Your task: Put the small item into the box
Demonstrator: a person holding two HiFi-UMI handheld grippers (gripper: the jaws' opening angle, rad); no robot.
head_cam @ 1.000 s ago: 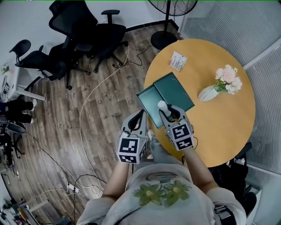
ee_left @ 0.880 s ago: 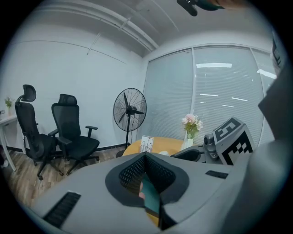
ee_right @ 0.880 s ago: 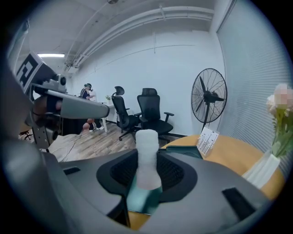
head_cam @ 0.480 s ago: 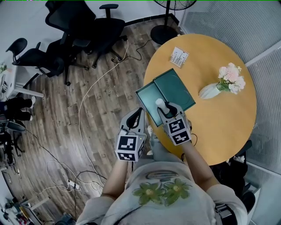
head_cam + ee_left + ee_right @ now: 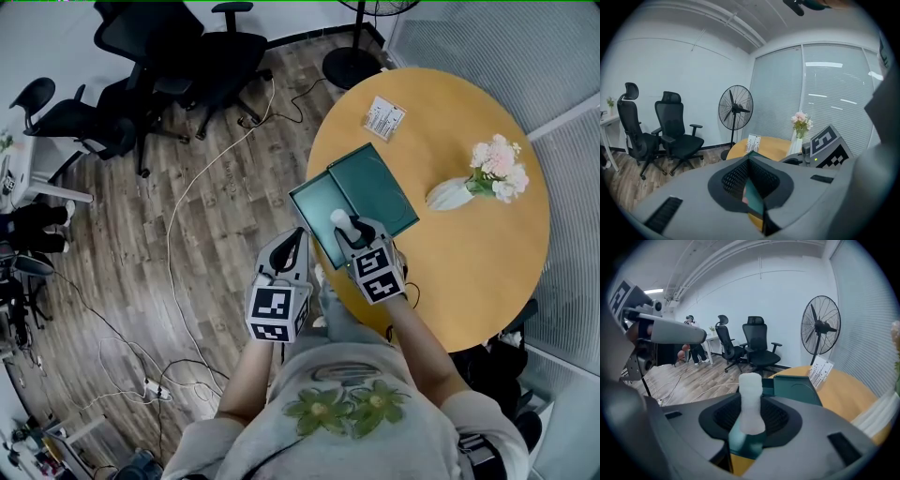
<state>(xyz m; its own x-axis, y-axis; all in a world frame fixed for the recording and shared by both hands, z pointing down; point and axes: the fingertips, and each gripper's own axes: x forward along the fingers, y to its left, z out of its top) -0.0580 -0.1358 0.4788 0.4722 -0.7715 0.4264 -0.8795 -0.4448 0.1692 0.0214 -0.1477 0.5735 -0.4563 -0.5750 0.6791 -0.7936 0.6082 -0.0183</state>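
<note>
Right gripper: grips the small white item by its lower half, jaws fairly wide around it, long axis poking forward out of them. Hangs over the near part of the open teal box on the round table; likely needs only a short drop and release. Left gripper: jaws together, nothing between, off the table edge, farther from the box.
</note>
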